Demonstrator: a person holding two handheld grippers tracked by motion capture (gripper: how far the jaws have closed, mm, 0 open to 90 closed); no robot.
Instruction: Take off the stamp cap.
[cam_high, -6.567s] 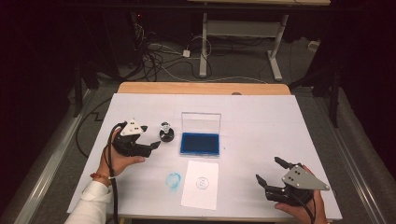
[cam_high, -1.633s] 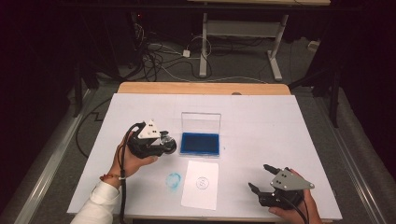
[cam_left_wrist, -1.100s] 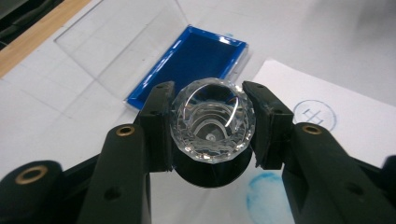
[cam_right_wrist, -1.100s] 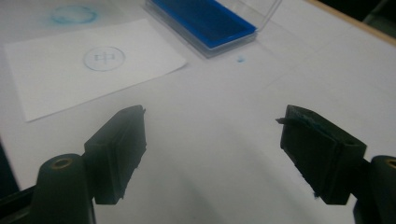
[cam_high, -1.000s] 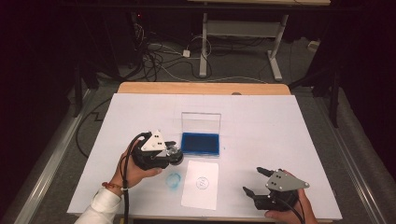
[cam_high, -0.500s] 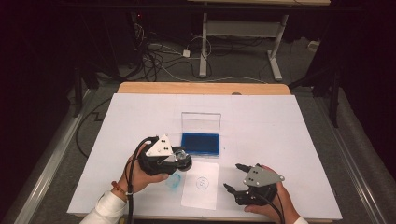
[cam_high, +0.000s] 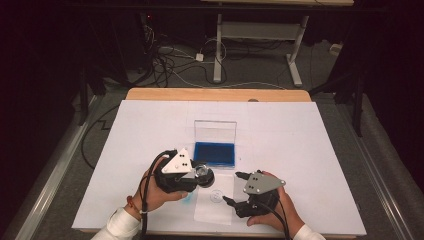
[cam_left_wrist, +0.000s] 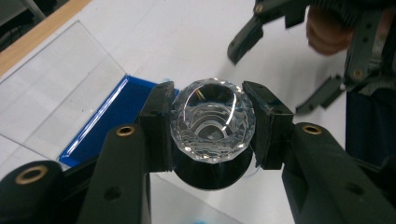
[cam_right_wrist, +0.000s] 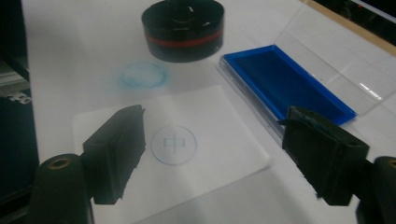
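- Stamp (cam_left_wrist: 212, 122): a round piece with a faceted clear knob on top and a black base with a red band, clamped at the knob between the jaws of the left gripper (cam_high: 192, 175). In the high view it hangs over the white table cover (cam_high: 150, 125), just left of the paper and just in front of the ink pad.
- Blue smudge (cam_right_wrist: 141, 75): a faint round ring on the cover, beside the paper's left edge; in the right gripper view the stamp's base (cam_right_wrist: 183, 29) sits just beyond it.
- Ink pad (cam_high: 214, 153): a blue tray with its clear lid (cam_high: 215, 132) folded open behind it, mid-table, just behind the paper.
- Paper (cam_right_wrist: 210, 135): a white sheet lying flat near the front edge, printed with a blue circle (cam_right_wrist: 174, 144) that has a character inside.
- Right gripper (cam_high: 235, 189): held low at the paper's right edge, pointing left across it. Its jaws stand apart, having just been opening, with nothing gripped; the printed circle shows between them in its own view.
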